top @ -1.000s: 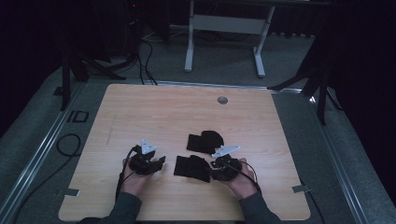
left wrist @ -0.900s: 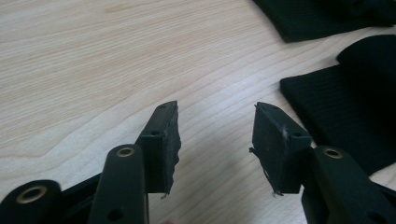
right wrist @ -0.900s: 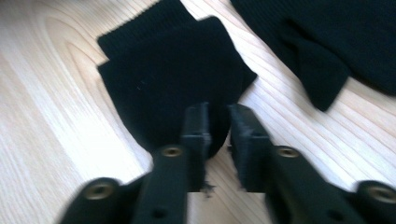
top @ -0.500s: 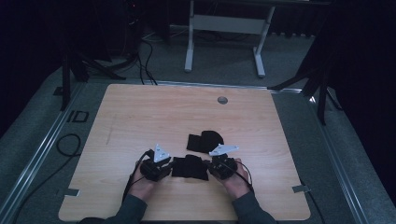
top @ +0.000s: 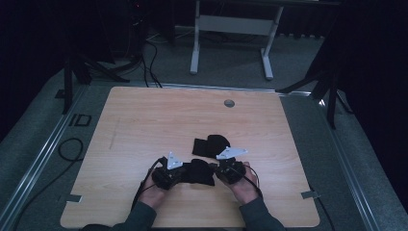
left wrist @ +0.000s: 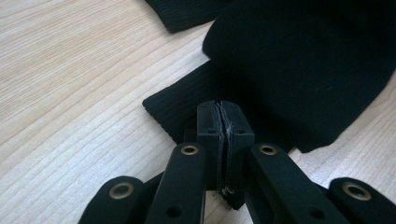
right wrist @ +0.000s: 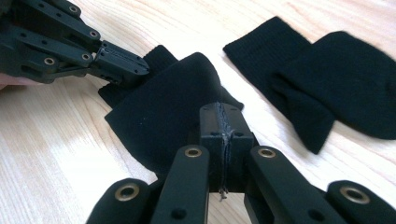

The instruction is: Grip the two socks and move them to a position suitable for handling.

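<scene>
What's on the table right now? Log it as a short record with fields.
surface: wooden table
near sock: black sock folded, flat on the table between the two grippers
far sock: second black sock lying flat just beyond, untouched
left gripper: fingers shut, at the near sock's ribbed cuff
right gripper: fingers shut, at the near sock's opposite edge
grip on cloth: cannot tell whether either gripper pinches fabric
hands: one behind each gripper, at the near table edge

Black socks [right wrist: 159,116] — pale wood-grain table [top: 159,120]
</scene>
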{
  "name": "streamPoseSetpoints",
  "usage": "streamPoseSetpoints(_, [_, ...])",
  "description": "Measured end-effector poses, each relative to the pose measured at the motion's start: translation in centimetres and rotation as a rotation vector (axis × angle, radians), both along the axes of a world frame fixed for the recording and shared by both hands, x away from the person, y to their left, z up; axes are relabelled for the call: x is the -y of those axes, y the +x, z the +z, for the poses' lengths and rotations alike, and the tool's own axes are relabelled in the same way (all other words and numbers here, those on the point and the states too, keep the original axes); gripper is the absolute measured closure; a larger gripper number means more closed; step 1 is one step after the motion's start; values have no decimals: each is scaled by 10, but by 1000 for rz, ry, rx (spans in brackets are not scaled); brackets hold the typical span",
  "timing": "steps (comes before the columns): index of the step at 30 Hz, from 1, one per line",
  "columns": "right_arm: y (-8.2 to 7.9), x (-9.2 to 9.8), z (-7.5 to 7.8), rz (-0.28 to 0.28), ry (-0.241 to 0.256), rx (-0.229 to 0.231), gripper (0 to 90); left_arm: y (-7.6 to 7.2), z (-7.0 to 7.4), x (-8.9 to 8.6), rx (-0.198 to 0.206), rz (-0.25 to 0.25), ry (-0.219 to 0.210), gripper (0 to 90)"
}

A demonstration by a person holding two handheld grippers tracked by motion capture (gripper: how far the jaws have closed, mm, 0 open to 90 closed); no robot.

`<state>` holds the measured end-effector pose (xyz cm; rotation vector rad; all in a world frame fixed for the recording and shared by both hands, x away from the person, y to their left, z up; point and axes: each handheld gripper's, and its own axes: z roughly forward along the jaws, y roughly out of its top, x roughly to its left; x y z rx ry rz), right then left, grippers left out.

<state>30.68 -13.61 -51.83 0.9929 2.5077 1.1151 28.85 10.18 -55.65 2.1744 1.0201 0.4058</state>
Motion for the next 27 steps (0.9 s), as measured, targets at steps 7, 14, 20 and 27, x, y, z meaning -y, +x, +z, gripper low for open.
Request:
streamPoseSetpoints(7, [1, 15, 7, -15, 5, -2, 887, 2, 1, -5, -12, 4, 4, 882])
streamPoseSetpoints(14, [3, 32, 10, -34, 2, -18, 886, 5, 2, -15, -23, 17, 9, 880])
streamPoseSetpoints(20, [5, 45, 8, -50, -23, -49, 885, 10, 4, -26, -32, 51, 22, 863])
streamPoseSetpoints(27, [7, 54, 5, -53, -54, -102, 885, 16, 6, -41, -27, 124, 38, 832])
